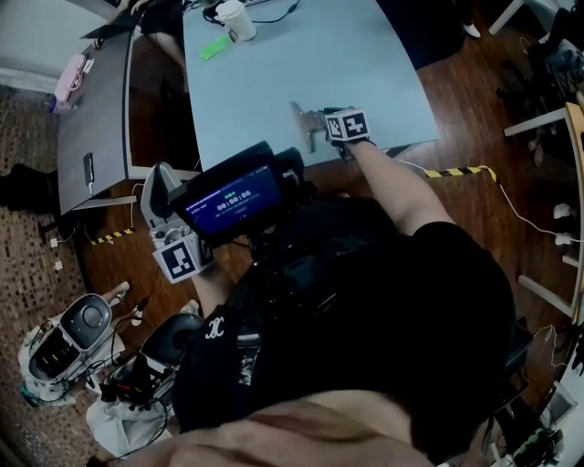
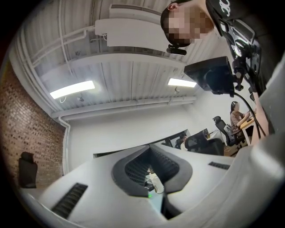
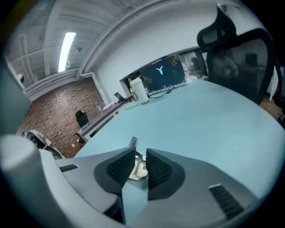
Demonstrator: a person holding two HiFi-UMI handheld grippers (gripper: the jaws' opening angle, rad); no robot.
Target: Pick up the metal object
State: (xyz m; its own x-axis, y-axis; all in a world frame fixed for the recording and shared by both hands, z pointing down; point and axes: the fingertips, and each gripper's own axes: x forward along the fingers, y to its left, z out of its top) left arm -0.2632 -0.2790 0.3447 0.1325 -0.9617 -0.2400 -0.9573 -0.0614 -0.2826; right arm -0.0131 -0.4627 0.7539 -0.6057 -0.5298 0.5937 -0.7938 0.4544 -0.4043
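A flat silvery metal object (image 1: 302, 119) lies near the front edge of the pale blue table (image 1: 274, 73). My right gripper (image 1: 319, 125) is right at it, its marker cube just behind. In the right gripper view its jaws (image 3: 140, 153) stand slightly apart and the metal piece (image 3: 138, 171) shows through the gap, flat on the table, with the pads not pressing on it. My left gripper (image 1: 157, 180) is off the table at the lower left, close to the person's body. It points a little upward at the room; its tips (image 2: 150, 145) meet with nothing held.
A white cup (image 1: 235, 20) and a green item (image 1: 215, 47) sit at the table's far end. A grey desk (image 1: 96, 109) stands to the left across a gap. A screen device (image 1: 233, 198) hangs at the person's chest. An office chair (image 3: 240, 49) stands beyond the table's right side.
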